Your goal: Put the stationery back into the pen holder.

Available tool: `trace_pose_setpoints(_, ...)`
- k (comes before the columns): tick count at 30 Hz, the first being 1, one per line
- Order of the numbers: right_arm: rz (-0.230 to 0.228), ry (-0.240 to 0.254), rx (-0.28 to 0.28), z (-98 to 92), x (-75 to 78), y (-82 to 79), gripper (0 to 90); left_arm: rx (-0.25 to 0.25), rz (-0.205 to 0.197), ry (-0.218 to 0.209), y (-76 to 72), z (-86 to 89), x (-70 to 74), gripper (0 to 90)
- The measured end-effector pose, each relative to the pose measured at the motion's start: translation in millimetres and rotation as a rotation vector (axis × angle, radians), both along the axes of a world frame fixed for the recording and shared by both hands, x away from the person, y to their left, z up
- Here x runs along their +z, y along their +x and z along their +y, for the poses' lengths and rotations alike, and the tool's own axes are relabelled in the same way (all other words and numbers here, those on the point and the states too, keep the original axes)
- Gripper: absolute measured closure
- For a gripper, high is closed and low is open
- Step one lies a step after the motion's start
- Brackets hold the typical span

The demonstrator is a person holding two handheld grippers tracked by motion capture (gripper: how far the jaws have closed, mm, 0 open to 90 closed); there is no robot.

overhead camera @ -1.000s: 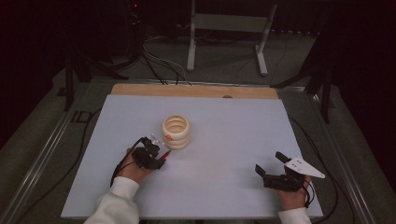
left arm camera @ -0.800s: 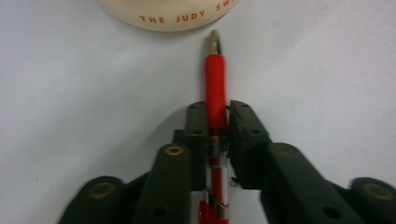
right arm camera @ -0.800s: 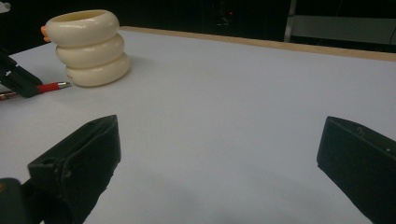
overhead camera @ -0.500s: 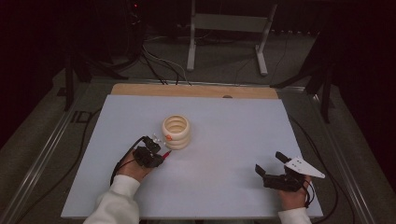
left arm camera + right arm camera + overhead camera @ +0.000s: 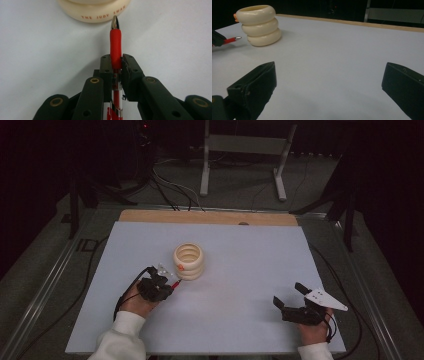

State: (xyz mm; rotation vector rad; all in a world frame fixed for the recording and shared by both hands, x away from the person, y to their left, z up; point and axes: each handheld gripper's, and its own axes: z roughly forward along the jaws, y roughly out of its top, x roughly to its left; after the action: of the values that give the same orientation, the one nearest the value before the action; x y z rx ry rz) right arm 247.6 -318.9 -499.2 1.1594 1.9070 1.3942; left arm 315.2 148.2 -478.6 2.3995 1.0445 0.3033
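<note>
A cream holder (image 5: 189, 261) shaped like three stacked rings stands upright at mid-table, with a small orange piece (image 5: 180, 267) at its rim. My left gripper (image 5: 159, 285) lies just left of it near the table, and its jaws have just been closing on a red pen (image 5: 115, 42). The left gripper (image 5: 115, 58) is shut on the pen's barrel. The metal tip points at the base of the holder (image 5: 93, 10), a short gap away. My right gripper (image 5: 290, 295) rests open at the front right, and the right gripper (image 5: 329, 75) has nothing between its jaws.
The pale table top (image 5: 250, 265) has a wooden strip (image 5: 210, 217) along its far edge. Cables and a metal stand (image 5: 240, 150) are on the dark floor behind. From the right gripper view the holder (image 5: 259, 25) stands far left, with the pen (image 5: 233, 39) beside it.
The left hand has edged slightly back toward the near side beside the holder. The right hand has stayed still.
</note>
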Motion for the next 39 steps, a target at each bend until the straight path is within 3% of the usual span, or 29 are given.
trace_pose_setpoints(16,0.000,-0.001,0.001,0.3,0.0,-0.1,0.0,0.051,-0.111,-0.061,-6.7,10.3,20.2,80.4)
trace_pose_setpoints(24,0.000,0.000,0.000,0.0,0.1,-0.1,0.0,0.069,-0.146,-0.088,-7.6,10.9,26.6,80.4)
trace_pose_setpoints(27,0.000,0.000,0.000,0.0,0.1,-0.1,0.0,0.068,-0.148,-0.099,-7.1,11.4,28.9,80.4)
trace_pose_setpoints(39,0.000,0.002,-0.002,0.0,0.2,-0.2,0.0,0.071,-0.228,-0.156,2.1,4.3,52.8,80.4)
